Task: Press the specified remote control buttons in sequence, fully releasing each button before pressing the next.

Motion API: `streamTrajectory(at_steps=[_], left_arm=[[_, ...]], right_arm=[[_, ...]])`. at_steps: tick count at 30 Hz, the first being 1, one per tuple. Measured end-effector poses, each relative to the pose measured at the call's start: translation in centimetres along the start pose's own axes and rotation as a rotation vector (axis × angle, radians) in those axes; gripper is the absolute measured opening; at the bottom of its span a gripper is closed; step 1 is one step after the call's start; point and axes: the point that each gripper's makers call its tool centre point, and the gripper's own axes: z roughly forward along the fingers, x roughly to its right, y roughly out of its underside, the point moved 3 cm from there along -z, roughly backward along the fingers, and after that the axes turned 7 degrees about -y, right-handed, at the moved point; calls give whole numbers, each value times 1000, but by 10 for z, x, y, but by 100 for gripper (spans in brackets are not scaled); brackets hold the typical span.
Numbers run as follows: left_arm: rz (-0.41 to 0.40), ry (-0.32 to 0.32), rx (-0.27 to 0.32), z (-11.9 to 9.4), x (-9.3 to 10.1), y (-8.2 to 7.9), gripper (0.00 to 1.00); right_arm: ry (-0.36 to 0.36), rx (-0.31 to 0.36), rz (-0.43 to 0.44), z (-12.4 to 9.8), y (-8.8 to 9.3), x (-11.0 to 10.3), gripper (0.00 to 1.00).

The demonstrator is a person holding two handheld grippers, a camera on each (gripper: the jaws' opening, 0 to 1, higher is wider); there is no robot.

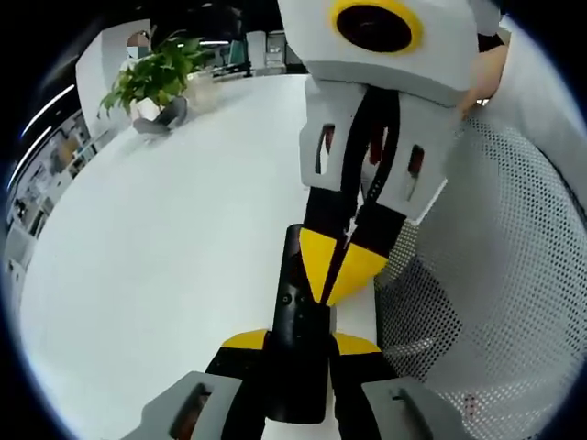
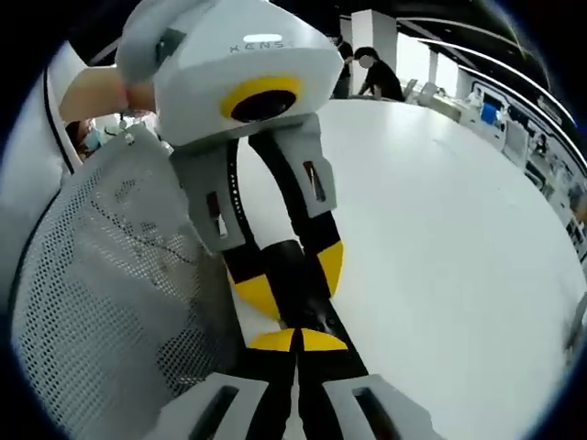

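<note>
In the left gripper view, the left gripper [image 1: 298, 344] held a black remote control [image 1: 298, 339] clamped between its yellow-tipped fingers [image 1: 246, 341], above the white surface [image 1: 156, 275]. The remote's long axis ran straight ahead, away from the camera. The right gripper [image 1: 341, 270] came down from above, its fingers drawn together into a single point that met the remote's upper face just beyond the left gripper's grip, seemingly on a button. A potted plant [image 1: 151, 78] stood well apart at the far edge, and a white mesh chair back [image 1: 495, 275] rose to the right.

In the right gripper view, the right gripper [image 2: 295, 341] pointed forward with its fingers [image 2: 321, 341] together, tips resting on the dark remote. The left gripper [image 2: 284, 275] gripped the remote's sides just beyond, fingers either side of it. The remote lay directly under the right fingertips, so the next move seemed to call for a straight lift clear of the button. People stood at the surface's far end.
</note>
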Motion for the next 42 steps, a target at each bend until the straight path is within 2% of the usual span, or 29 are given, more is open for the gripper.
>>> streamTrajectory(at_steps=[6, 10, 15, 19, 22, 28, 31, 32, 33, 42], left_arm=[[8, 7, -8, 0, 0, 0, 25], [21, 10, -10, 0, 0, 0, 25], [29, 18, -14, 0, 0, 0, 25], [22, 25, -15, 0, -1, 0, 24], [7, 27, -7, -1, -1, 0, 25], [9, 30, -5, -1, 0, -1, 25], [7, 33, -2, -1, 0, 0, 25], [6, 33, -1, -1, -1, 0, 24], [11, 33, 1, 0, -1, -1, 24], [3, 32, 13, -1, -1, 0, 24]], right_arm=[[31, -65, -22, 3, -1, -2, 0], [25, -105, -54, 3, -1, -2, 0], [23, -97, -24, 2, 0, -1, 0], [20, -43, -18, 0, 1, -1, 0], [29, -29, 4, 0, 0, 0, 0], [87, -32, -19, -5, -5, 11, 0], [66, -32, -10, -1, -7, 13, 0], [47, -63, -9, 3, -4, 10, 0], [51, -57, -45, 2, -8, 12, 0], [76, -101, -79, 3, -6, 12, 0]])
